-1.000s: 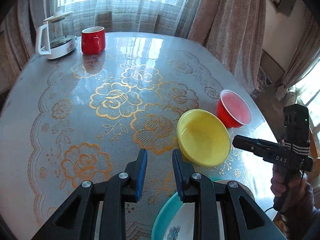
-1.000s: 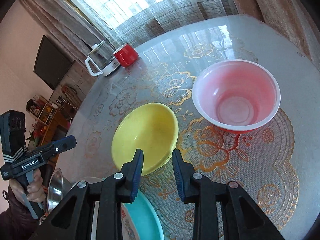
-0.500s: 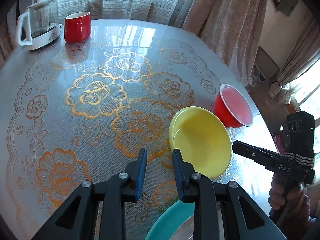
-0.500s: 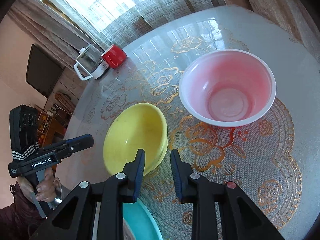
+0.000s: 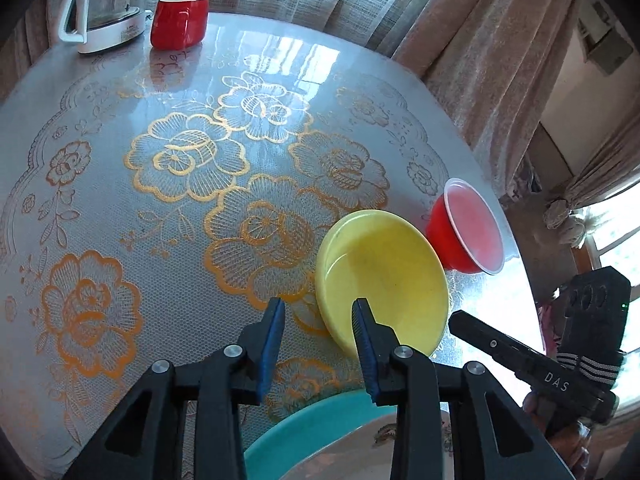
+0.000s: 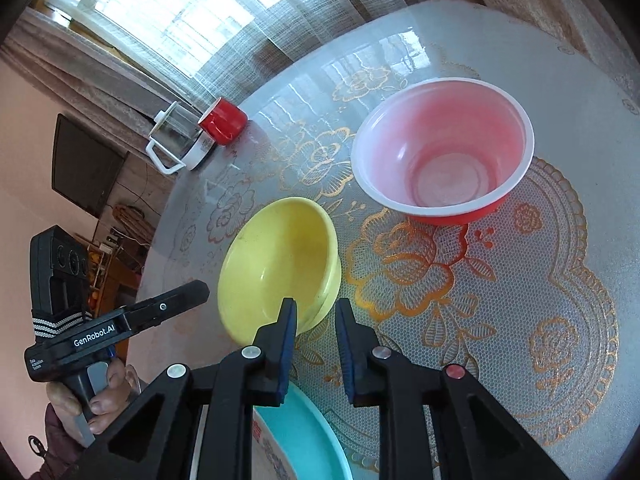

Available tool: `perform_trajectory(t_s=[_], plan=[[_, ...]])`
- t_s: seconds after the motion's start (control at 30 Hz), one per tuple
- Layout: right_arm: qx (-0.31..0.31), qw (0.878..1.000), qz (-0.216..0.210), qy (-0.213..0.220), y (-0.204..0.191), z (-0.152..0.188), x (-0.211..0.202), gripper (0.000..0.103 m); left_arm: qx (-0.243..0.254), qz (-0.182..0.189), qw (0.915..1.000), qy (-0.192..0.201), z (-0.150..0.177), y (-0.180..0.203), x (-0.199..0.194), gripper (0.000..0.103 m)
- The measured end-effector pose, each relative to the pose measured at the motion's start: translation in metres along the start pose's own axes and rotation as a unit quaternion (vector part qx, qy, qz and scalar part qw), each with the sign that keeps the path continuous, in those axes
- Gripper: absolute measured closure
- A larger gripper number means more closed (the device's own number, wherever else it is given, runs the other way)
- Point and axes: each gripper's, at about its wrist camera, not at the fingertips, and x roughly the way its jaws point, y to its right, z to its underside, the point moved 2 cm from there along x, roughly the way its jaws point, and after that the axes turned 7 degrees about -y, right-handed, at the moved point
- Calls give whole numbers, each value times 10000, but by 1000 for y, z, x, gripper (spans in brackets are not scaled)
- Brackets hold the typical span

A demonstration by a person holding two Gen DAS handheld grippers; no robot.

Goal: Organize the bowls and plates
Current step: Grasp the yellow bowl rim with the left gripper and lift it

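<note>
Plate (image 5: 320, 428) half hidden under both spread, empty tongs (image 5: 318, 312) (image 6: 316, 312); yellow bowl (image 6: 280, 268) near.

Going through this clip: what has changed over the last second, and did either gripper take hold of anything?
Both grippers closed in on the yellow ceramic bowl: the right gripper now straddles its near rim, jaws open, not yet clamped. The left gripper also nears it, open and empty. The bowl, red plastic bowl, red mug and teal plate stayed put.

Glossy lace-patterned tablecloth (image 5: 168, 184), smooth yellow bowl (image 5: 384, 280), translucent plastic bowl (image 6: 444, 148)
</note>
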Motion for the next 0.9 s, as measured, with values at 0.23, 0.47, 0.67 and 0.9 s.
perform_trajectory(t_s=[0.23,0.47,0.67,0.9], plan=[[-193,9995,234,93,-10,-6,7,92,-70,48,9998,152,2,1,8,94],[-466,9986,129,223,-40,-3,-9,93,-107,-94,9981,599,21,-5,-33,93],[-771,9967,9,240,-78,10,-12,93,-239,-303,9945,978,50,-25,-77,93],[-1217,9920,-304,159,-129,41,-9,93,-533,-417,9870,1460,100,-55,-125,93]])
